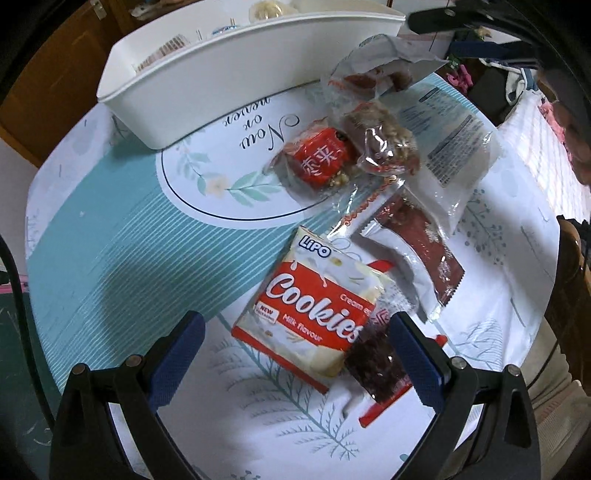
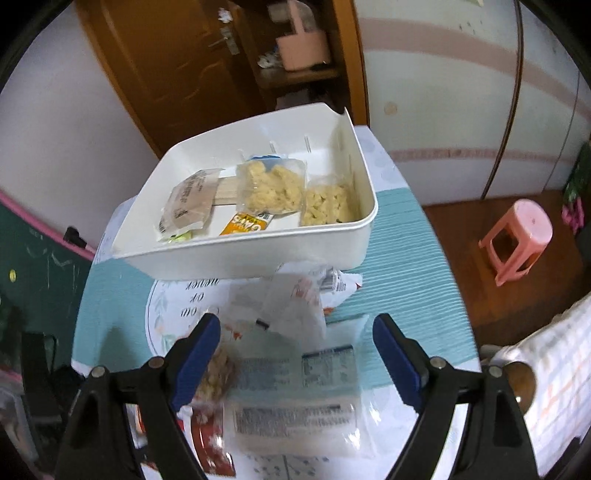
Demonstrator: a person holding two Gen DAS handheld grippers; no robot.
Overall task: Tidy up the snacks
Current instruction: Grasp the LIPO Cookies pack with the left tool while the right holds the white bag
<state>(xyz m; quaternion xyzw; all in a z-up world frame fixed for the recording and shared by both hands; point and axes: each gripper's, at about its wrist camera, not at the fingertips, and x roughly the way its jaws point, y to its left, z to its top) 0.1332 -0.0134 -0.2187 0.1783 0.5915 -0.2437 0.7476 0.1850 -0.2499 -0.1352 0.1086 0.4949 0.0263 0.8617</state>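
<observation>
A white bin (image 1: 207, 70) stands at the table's far side; in the right wrist view the bin (image 2: 258, 251) holds several snack packs, among them two clear bags of yellow pieces (image 2: 271, 186). Loose snacks lie in front of it: a Lipo Cookies pack (image 1: 314, 306), a dark snack in clear wrap (image 1: 380, 354), a red packet (image 1: 321, 160), a nut bar (image 1: 388, 142) and a white pack (image 1: 450, 147). My left gripper (image 1: 295, 354) is open, low over the cookies pack. My right gripper (image 2: 295, 354) is open above the white pack (image 2: 295, 402).
The table carries a teal and white printed cloth (image 1: 110, 236). A pink stool (image 2: 517, 240) stands on the floor to the right. A wooden door (image 2: 177, 62) and a shelf are behind the table. My right gripper's arm shows at the top right in the left wrist view (image 1: 480, 22).
</observation>
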